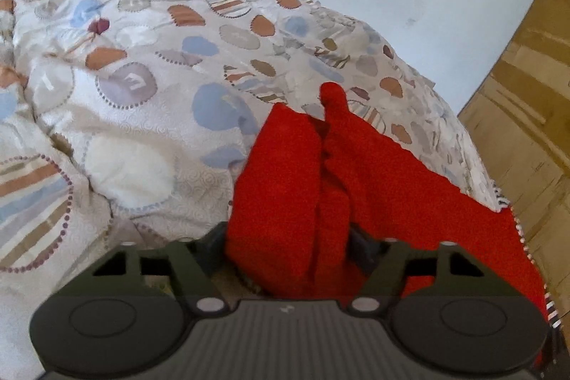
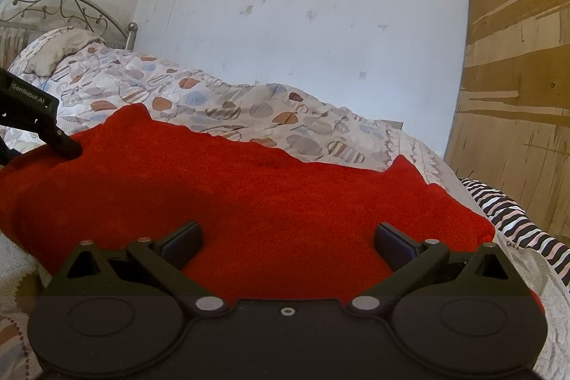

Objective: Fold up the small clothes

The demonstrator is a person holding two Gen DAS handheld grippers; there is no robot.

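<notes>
Gripping bunched red garment (image 1: 285, 173): left gripper (image 1: 286, 237), fingers clamped on fabric. Right gripper (image 2: 286, 237): fingers spread wide, empty. Advised: pinch near edge, fold evenly over quilt (image 1: 142, 77).

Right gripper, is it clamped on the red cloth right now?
No, the right gripper has its jaws spread wide above the red cloth, with nothing pinched between them.
</notes>
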